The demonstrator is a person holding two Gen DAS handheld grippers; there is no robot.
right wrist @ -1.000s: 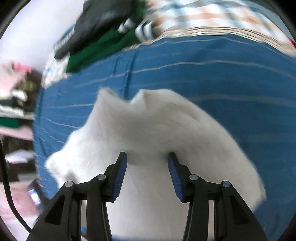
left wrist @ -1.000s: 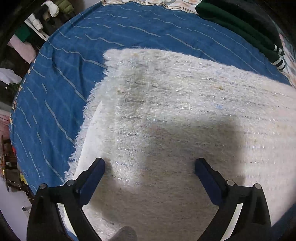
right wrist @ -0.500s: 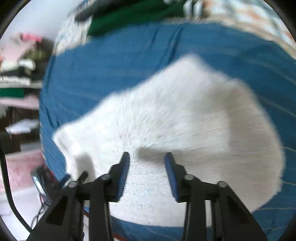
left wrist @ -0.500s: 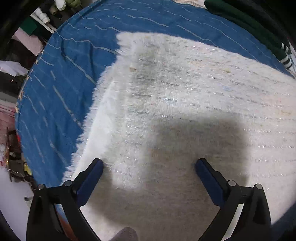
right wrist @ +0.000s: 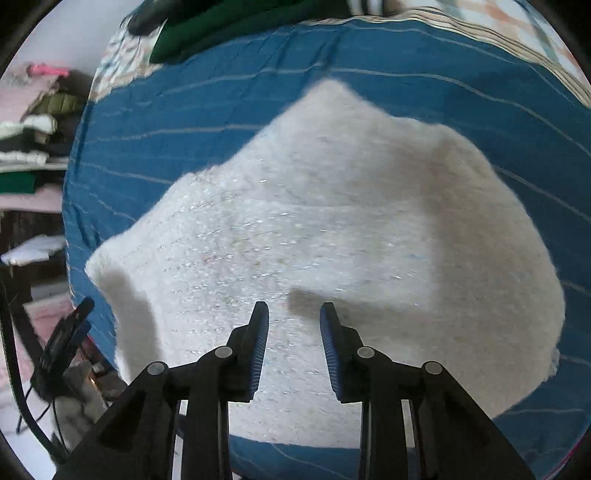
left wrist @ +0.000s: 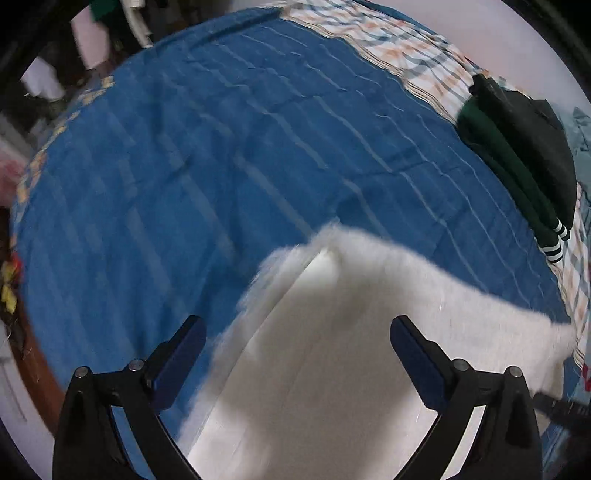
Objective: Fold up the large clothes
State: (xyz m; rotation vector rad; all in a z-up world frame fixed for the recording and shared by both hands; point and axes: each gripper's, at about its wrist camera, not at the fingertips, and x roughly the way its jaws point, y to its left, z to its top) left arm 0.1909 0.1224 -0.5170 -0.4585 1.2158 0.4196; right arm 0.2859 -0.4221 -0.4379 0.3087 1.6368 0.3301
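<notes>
A large fluffy white garment (right wrist: 332,229) lies folded on the blue striped bedspread (right wrist: 443,85). In the left wrist view its near corner (left wrist: 332,332) fills the lower middle. My left gripper (left wrist: 295,347) is wide open and empty, above the garment's left edge. My right gripper (right wrist: 294,314) is partly open and empty, just above the garment's near side. The other gripper's dark finger (right wrist: 70,332) shows at the garment's left end in the right wrist view.
A dark green and black pile of folded clothes (left wrist: 524,155) sits at the far right of the bed on a checked sheet (left wrist: 406,48). It also shows in the right wrist view (right wrist: 221,29). Shelves of stacked clothes (right wrist: 33,140) stand beyond the bed's left side.
My left gripper has pulled back and tilted up, so much more bedspread shows and the garment now fills only the lower part. The right gripper has drawn back slightly from the garment.
</notes>
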